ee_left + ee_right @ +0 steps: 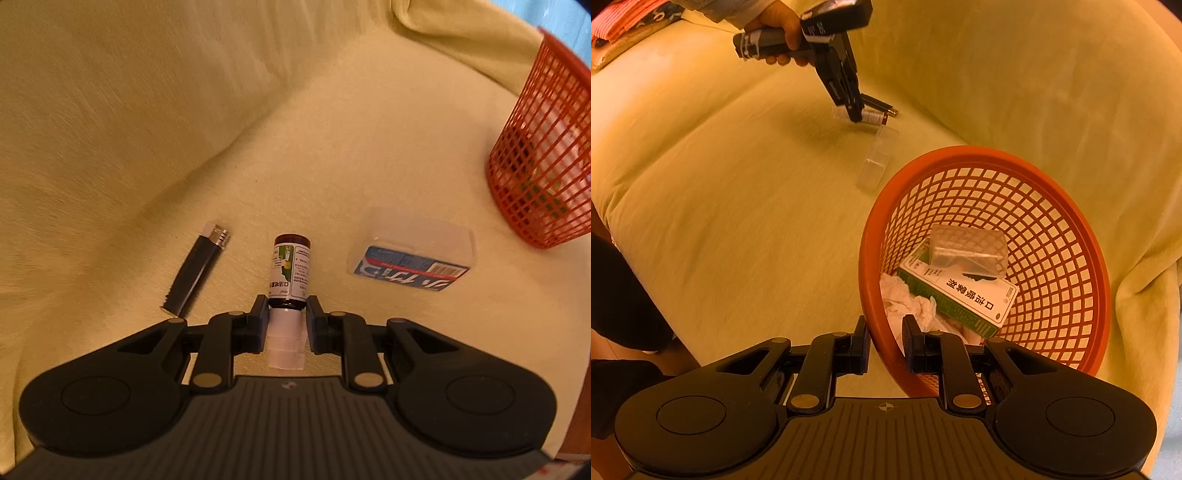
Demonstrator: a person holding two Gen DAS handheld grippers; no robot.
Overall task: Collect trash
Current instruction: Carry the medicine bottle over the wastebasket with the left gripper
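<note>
The left tongs [286, 325] sit low over the sofa seat [369, 166], their jaws set either side of the white cap of a small brown bottle [290, 273] that lies on its side; the jaws look close to the cap, yet I cannot tell whether they are pressing it or just short of it. Taking it by the cap seems sensible, since that end points toward the tongs. A black lighter [197, 273] lies just to its left and a clear plastic box [412, 258] to its right, both waiting. The right tongs [884, 341] are apart and straddle the near rim of the orange basket [1052, 192], probably to steady it for the drop; inside lie a green-and-white carton [964, 299], crumpled tissue [908, 302] and a clear wrapper [967, 251].
</note>
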